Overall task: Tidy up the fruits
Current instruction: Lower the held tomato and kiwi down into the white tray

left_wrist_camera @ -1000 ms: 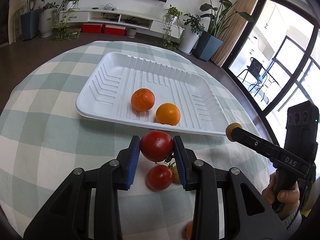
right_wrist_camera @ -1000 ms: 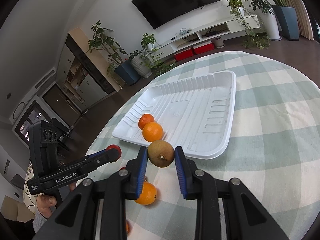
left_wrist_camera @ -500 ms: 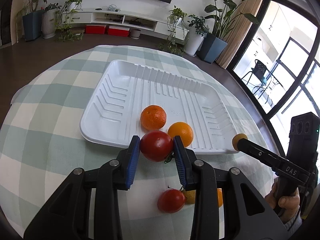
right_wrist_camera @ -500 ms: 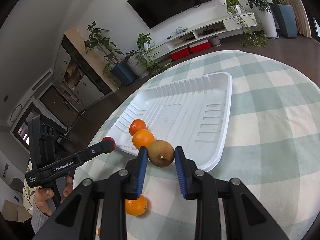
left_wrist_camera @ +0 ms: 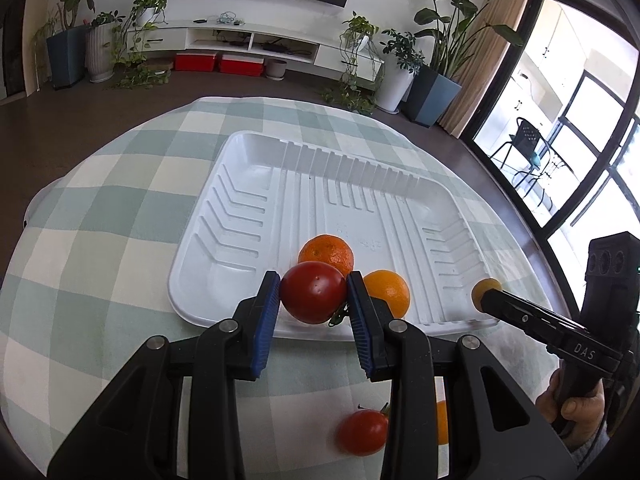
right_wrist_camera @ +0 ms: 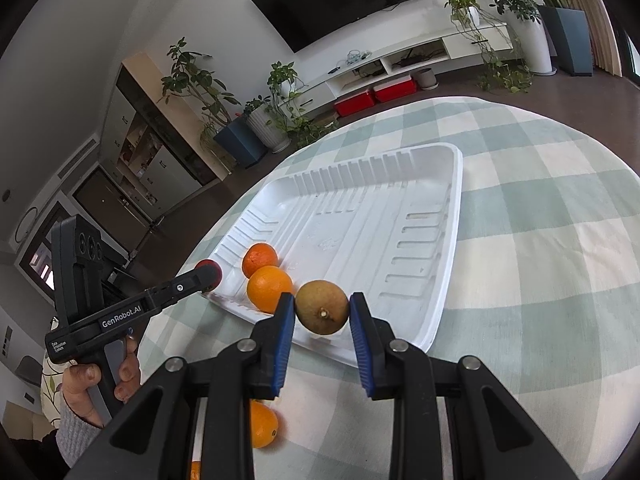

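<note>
Left wrist view: fruit carried at the white tray [left_wrist_camera: 240,216].
A red tomato [left_wrist_camera: 313,297] is clamped by the left gripper [left_wrist_camera: 313,304] above the tray's near rim; a brown fruit [right_wrist_camera: 322,307] is clamped likewise by the right gripper [right_wrist_camera: 322,314].

Your left gripper [left_wrist_camera: 313,298] clamps the tomato [left_wrist_camera: 313,297] over the tray's [left_wrist_camera: 248,208] near rim; your right gripper [right_wrist_camera: 322,307] clamps the brown fruit [right_wrist_camera: 322,307] there too.

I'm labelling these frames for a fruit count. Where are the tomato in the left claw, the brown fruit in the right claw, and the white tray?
tomato [left_wrist_camera: 313,297]: left wrist view, middle of its red skin.
brown fruit [right_wrist_camera: 322,306]: right wrist view, middle, above the stem.
white tray [right_wrist_camera: 452,216]: right wrist view, right rim.
</note>
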A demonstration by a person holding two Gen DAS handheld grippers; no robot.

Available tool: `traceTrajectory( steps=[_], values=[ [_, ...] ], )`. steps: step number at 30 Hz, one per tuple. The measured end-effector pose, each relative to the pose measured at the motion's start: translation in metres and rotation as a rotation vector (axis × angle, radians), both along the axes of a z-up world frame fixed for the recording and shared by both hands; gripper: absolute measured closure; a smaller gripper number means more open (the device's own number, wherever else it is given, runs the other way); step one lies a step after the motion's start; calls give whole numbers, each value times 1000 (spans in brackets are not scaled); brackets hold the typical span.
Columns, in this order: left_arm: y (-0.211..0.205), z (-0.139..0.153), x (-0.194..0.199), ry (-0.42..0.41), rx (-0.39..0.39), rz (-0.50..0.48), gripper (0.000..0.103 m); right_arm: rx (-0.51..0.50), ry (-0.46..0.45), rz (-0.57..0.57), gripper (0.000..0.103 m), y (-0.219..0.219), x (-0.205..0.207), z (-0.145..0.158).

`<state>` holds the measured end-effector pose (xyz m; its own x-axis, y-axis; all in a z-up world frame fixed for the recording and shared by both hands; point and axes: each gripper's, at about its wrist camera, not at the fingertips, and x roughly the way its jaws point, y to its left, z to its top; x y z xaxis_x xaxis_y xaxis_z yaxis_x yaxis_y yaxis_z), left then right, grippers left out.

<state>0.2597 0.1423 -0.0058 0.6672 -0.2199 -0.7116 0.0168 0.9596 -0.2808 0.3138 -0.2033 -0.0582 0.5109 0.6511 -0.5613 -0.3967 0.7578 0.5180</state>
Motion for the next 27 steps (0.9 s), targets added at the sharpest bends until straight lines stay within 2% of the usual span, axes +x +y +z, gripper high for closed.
traceTrajectory(
  steps=[27],
  values=[
    [8,-17,25,32,24,13,71,-50,6,-6,72,6,17,-7]
  ],
)
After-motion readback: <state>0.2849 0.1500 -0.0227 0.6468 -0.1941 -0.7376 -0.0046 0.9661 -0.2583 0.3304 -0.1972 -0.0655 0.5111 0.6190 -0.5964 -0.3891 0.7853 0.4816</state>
